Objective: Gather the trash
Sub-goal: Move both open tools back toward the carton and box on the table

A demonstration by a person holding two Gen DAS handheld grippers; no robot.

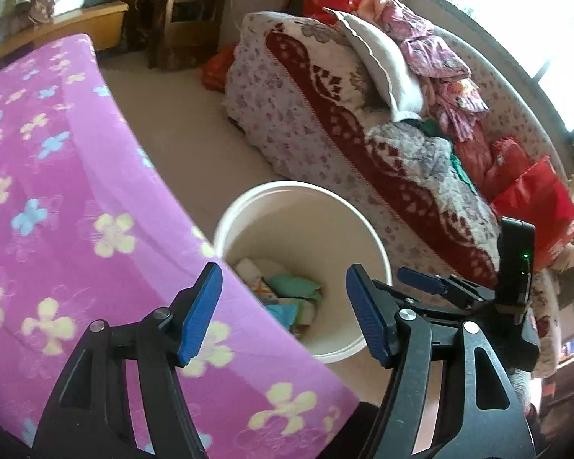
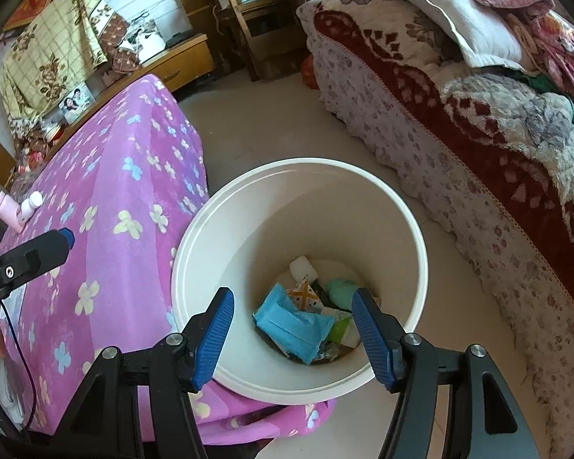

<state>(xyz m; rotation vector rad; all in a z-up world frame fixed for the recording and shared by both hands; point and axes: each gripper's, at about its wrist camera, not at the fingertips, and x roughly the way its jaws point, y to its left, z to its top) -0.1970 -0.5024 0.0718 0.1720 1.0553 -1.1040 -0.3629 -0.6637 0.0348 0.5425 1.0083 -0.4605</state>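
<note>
Bucket (image 2: 413,237) upright — mouth up.

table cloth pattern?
Pink-purple cloth with yellow, white and blue flowers; clearest in the right wrist view.

A purple flowered cloth (image 2: 107,206) beside a quilt-covered bed (image 2: 459,122) — pink bottles (image 2: 15,208) on the cloth.
</note>
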